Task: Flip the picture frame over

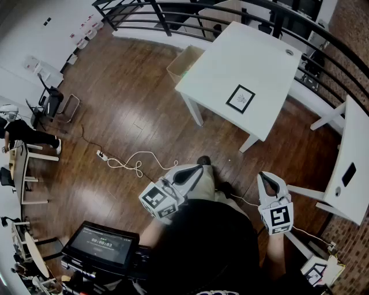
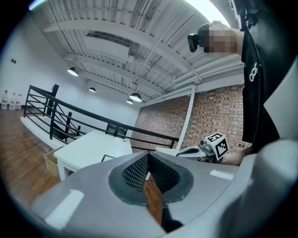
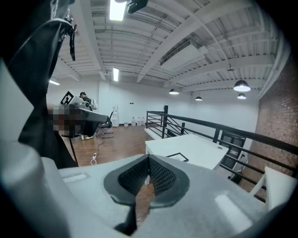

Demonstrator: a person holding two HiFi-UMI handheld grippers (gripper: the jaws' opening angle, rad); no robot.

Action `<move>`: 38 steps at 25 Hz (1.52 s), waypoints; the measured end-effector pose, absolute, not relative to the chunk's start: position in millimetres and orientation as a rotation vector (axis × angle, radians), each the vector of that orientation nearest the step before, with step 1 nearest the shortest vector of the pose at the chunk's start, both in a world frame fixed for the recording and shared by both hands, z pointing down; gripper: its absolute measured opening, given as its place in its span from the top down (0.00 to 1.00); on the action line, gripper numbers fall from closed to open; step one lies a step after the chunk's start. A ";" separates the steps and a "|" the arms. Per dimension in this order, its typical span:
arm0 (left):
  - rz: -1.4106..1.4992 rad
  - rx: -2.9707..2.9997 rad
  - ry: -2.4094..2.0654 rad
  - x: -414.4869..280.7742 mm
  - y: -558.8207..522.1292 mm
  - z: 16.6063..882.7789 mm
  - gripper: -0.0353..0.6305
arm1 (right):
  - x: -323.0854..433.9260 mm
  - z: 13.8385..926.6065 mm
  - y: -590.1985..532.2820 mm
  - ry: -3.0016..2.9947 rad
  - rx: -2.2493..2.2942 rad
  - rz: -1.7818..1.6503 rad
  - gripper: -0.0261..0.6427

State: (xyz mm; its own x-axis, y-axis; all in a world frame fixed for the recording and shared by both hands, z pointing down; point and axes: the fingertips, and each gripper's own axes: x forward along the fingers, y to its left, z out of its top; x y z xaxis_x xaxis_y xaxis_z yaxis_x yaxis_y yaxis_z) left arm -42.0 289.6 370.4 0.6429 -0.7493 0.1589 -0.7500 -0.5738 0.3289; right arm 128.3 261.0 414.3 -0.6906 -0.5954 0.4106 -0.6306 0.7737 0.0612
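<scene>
black picture frame (image 1: 240, 98) lies flat on white table (image 1: 253, 52).

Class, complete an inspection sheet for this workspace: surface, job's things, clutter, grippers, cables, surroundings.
Surface: white rectangular table.
Job's things: black-edged square picture frame, flat on the table, picture side up.
Clutter: tan open box beside the table.
Grippers: left gripper and right gripper both shut, empty, short of the table.
Cables: white cable and power strip on the brown wooden floor.
Surroundings: black metal railing, second white table at right.
</scene>
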 end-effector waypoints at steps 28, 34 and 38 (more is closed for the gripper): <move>0.302 2.461 -0.774 -54.9 21.5 499.7 0.93 | 48.7 534.0 40.7 -2.274 0.837 0.308 0.97; 0.451 2.473 -0.675 -57.6 -3.2 544.4 0.78 | 40.2 563.4 22.8 -2.177 0.872 0.459 0.89; 0.610 2.430 -0.619 -62.3 -24.4 591.9 0.71 | 36.0 600.6 7.3 -2.100 0.916 0.607 0.82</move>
